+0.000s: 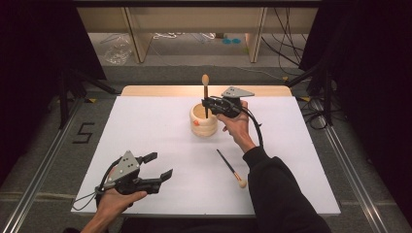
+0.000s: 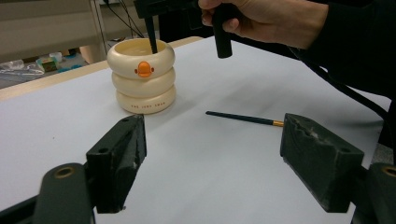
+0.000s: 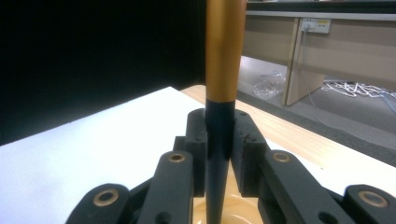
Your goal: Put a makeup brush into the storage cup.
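Upper centre of the high view: right gripper (image 1: pixel 210 103) clamped on a brush (image 1: pixel 205 94), held upright, dark lower end down inside the cream ringed cup (image 1: pixel 204 122), wooden knob end on top. Right gripper view confirms: both jaws pressed against the dark shaft (image 3: pixel 219 140), gold part rising above, cup rim (image 3: pixel 236 205) at bottom centre. Lower left of the high view: left gripper (image 1: pixel 158 167) wide open, nothing between the jaws, hovering near the near edge of the white table (image 1: pixel 160 126). Second brush (image 1: pixel 231 168) lies flat, right of centre, well apart from both grippers. Left gripper view: cup (image 2: pixel 141 77) upper left with orange duck mark, lying brush (image 2: pixel 243 118) mid-frame, between the spread jaws but farther off.
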Demonstrator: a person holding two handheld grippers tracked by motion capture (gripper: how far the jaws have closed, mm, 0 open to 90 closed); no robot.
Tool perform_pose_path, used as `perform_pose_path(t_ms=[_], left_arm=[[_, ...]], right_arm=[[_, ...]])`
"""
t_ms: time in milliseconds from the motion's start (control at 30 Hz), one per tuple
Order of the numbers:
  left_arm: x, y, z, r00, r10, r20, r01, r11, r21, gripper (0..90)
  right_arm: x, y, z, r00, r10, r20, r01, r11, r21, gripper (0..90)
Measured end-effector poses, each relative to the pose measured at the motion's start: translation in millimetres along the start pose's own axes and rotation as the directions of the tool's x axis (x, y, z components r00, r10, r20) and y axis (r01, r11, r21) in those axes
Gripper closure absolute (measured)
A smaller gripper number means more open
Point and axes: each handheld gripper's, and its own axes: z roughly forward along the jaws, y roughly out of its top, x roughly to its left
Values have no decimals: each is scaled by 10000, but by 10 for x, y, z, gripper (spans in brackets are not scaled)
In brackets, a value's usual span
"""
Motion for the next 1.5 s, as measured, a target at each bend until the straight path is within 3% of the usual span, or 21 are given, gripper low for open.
perform_pose_path(t_ms=[67,100,167,933,1200,1500], left_arm=[[2,0,1,10000,19,4,-19,10000,1,228],[0,0,0,10000,8,1,-8,10000,2,228],[-12,-3,-2,9998,-191,-57,191,9998,7,228],[-11,2,-6,9998,-188,-54,188,9998,-11,228],[-9,2,-10,9998,-208,-42,208,9998,-24,228],[-11,5,-11,9998,-201,-57,201,9998,-32,228]], right_arm=[[2,-12,11,10000,3,27,-3,10000,-99,793],[2,-14,2,10000,34,-22,-33,9999,125,793],[-1,-27,12,10000,-9,-12,9,10000,71,793],[-1,-108,53,10000,30,15,-30,9992,400,784],[40,-81,0,9998,211,43,-214,9957,896,526],[79,-27,-142,9990,173,418,-217,9940,1068,403]])
